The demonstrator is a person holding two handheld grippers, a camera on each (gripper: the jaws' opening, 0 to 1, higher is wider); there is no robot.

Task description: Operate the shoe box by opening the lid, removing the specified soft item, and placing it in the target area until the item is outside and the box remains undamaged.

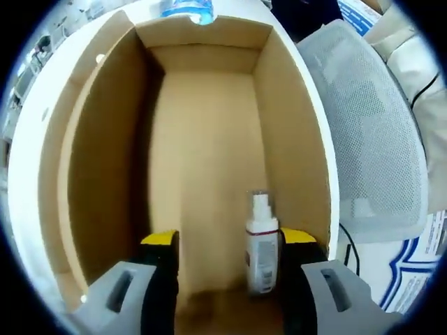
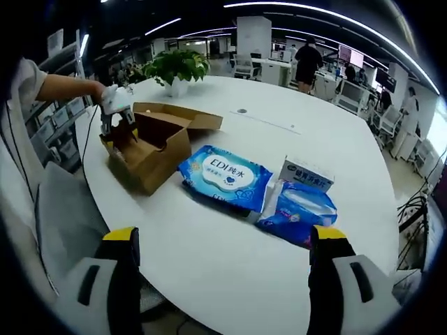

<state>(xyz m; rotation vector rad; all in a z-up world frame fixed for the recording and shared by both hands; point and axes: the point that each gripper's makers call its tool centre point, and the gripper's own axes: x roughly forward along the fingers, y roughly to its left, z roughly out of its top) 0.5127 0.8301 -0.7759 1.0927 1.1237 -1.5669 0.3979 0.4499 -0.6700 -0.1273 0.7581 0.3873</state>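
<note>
Where walls narrow, spray bottle [image 1: 262, 244] (upright).

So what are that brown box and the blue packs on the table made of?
The box looks like plain matte cardboard: brown, with folded flaps. The blue packs seem to be soft glossy plastic film, judging by their sheen and wrinkles. The small bottle inside the box is probably plastic.

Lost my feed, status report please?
Left gripper open inside the shoe box, fingers flanking the spray bottle. Right gripper open over the table. Nothing blocking.
</note>
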